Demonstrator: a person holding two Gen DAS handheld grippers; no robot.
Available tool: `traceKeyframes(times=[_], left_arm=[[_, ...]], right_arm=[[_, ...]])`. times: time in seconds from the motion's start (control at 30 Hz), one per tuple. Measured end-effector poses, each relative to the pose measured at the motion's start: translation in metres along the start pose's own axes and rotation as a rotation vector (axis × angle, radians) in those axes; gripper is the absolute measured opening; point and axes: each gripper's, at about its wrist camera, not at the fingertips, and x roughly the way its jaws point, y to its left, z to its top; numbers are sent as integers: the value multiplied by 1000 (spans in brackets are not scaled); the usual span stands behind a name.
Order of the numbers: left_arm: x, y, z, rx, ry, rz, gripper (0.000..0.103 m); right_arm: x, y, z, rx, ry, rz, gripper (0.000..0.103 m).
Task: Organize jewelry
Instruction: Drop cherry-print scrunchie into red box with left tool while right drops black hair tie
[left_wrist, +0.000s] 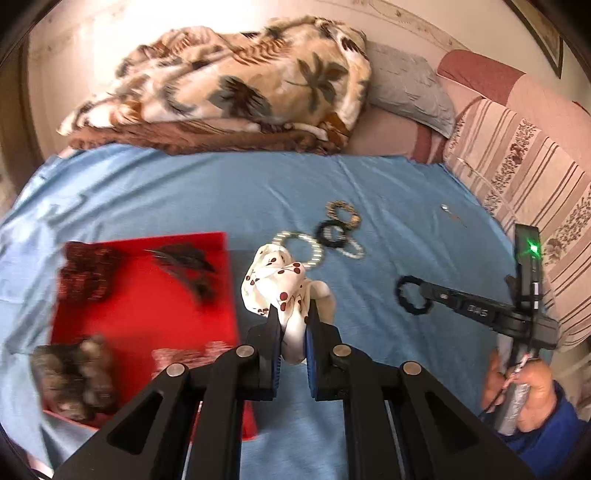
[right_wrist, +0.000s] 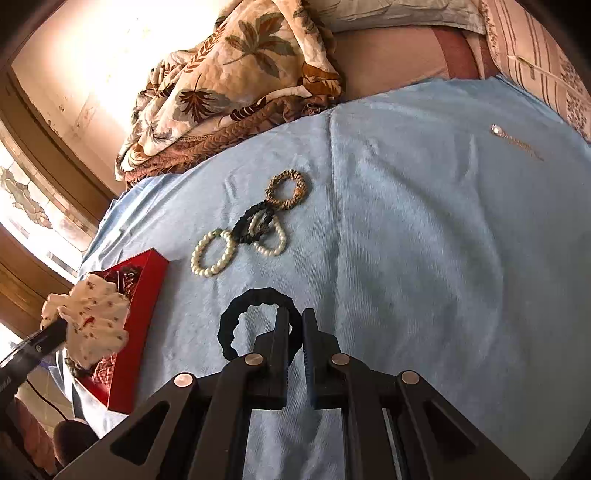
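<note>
Bed sheet (right_wrist: 424, 221): soft blue cloth, gives under load, so anything thin sinks into it slightly.

Red box (left_wrist: 147, 314): rigid, open tray on the sheet, already holding dark hair pieces. Probably the drop target; stiff walls, safe to release above.

White cherry-print scrunchie (left_wrist: 280, 291): clamped in the left hand-held gripper (left_wrist: 291, 314), jaws nearly together on bunched fabric, held above the sheet at the box's edge. Light, squashy, non-fragile; grips anywhere, won't slip, but may cling to the pads on release.

Black scrunchie (right_wrist: 255, 321): right hand-held gripper (right_wrist: 294, 325) is pinched narrow on its band, beside the sheet surface. Same handling: light, floppy, hangs as a loop.

Pearl bracelets (right_wrist: 210, 254), overlapping with another black scrunchie (right_wrist: 251, 223) and a gold-brown scrunchie (right_wrist: 286, 188) mid-sheet: beads are hard, slick and round. Take across the strand, not along it. Overlapped loops likely drag neighbours, so lift slowly.

Small pendant chain (right_wrist: 515, 142): far off alone, thin and limp, hardest pick; go for the stone end.
</note>
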Motion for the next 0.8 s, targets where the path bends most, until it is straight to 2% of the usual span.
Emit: traceKeyframes(times=[0.2,0.47,0.63,0.8], left_arm=[[-27,53,-7,-73,-45,42,11],[-51,132,-10,-205,-86,111,11],[-49,172,-9,-302,-93,73,11],[-30,191,-7,-354,-80,43,11]], right_arm=[[-1,7,-25,29,8,5,8],[-2,32,-46,-32,7,-36,8],[-9,52,-46,-73,2,-30,8],[-13,81,-41,-122,6,-14,8]])
